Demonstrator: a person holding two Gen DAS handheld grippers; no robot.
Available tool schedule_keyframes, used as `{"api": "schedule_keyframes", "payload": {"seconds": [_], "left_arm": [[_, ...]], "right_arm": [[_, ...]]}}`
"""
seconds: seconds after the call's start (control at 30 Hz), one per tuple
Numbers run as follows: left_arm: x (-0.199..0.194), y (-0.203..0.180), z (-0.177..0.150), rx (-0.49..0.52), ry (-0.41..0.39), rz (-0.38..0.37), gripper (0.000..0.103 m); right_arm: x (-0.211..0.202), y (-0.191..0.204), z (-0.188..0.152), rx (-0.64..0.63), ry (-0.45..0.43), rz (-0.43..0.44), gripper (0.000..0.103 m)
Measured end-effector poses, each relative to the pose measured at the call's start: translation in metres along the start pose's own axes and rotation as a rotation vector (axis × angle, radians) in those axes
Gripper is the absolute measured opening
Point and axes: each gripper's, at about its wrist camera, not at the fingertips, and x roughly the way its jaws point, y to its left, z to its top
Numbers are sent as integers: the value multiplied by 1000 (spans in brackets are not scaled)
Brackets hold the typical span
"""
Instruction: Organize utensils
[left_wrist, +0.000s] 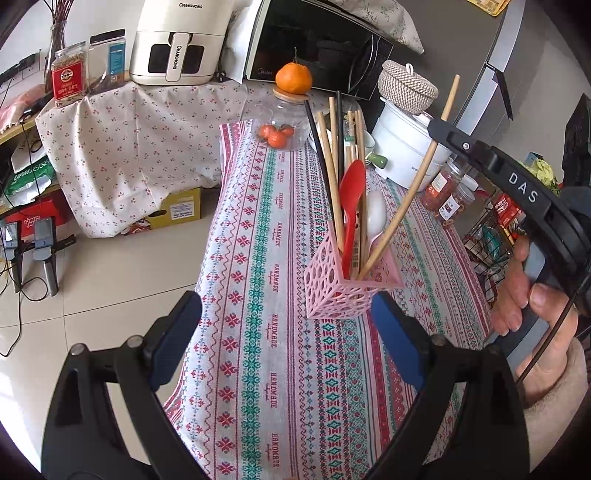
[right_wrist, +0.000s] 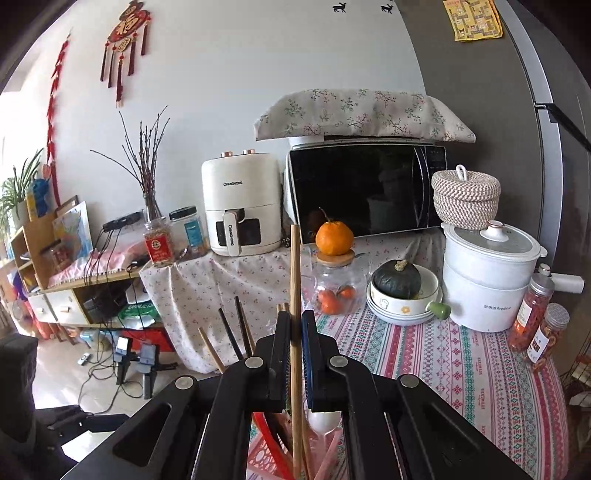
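A patterned tablecloth (left_wrist: 258, 295) covers the table, bearing a pink utensil basket (left_wrist: 332, 291), glass jar (left_wrist: 284, 129) and white pot (left_wrist: 406, 147).

Home kitchen corner, probably, air fryer (right_wrist: 242, 206), microwave (right_wrist: 365, 188), rice cooker (right_wrist: 487, 280), patterned tablecloth (right_wrist: 461, 362)

In the right wrist view we lost the pink holder (right_wrist: 273, 458) behind the gripper's black arms, and the wooden chopstick (right_wrist: 294, 280) ran off the bottom edge. In the left wrist view the person's hand (left_wrist: 532, 314) was cut by the right edge, and we could not see the utensils' lower ends inside the holder.
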Motion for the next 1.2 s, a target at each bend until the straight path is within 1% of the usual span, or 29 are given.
{"api": "schedule_keyframes", "payload": {"seconds": [0.1, 0.17, 0.2, 0.23, 0.3, 0.4, 0.43, 0.47, 0.57, 0.6, 0.7, 0.83, 0.9, 1.0, 1.1, 1.2], "left_arm": [[1, -1, 1, 2, 3, 6, 93], [2, -2, 2, 1, 4, 15, 93], [3, -4, 3, 1, 4, 19, 93], [3, -5, 3, 1, 3, 25, 93], [3, -9, 4, 3, 0, 30, 94], [3, -17, 4, 3, -7, 41, 98], [2, -19, 4, 3, -8, 44, 100], [2, -22, 3, 4, -10, 53, 102], [-2, -32, 0, 19, -40, 85, 102], [-3, -36, -1, 28, -47, 97, 102], [-7, -49, -4, 58, -64, 135, 102], [-13, -69, -8, 100, -76, 168, 102], [-16, -77, -11, 113, -83, 178, 102], [-18, -89, -16, 124, -76, 189, 102], [-20, -97, -20, 133, -80, 201, 102], [-22, -103, -21, 132, -89, 191, 102]], "right_arm": [[8, 11, -9, -44, 46, 37, 7], [9, 12, -13, -49, 77, 73, 14], [7, 12, -14, -46, 84, 82, 29], [4, 10, -15, -38, 88, 87, 50], [-6, 3, -14, -6, 76, 92, 71], [-24, -14, -10, 40, 70, 74, 78], [-29, -20, -9, 57, 70, 63, 84], [-35, -28, -8, 75, 69, 48, 86], [-52, -50, -9, 131, 78, 17, 101], [-56, -57, -10, 151, 93, 11, 103], [-69, -76, -18, 201, 134, -18, 103], [-86, -93, -31, 211, 203, -101, 103], [-94, -97, -38, 205, 249, -133, 103], [-106, -102, -49, 220, 282, -176, 103], [-112, -104, -61, 222, 338, -220, 103], [-119, -102, -70, 214, 361, -264, 103]]}}
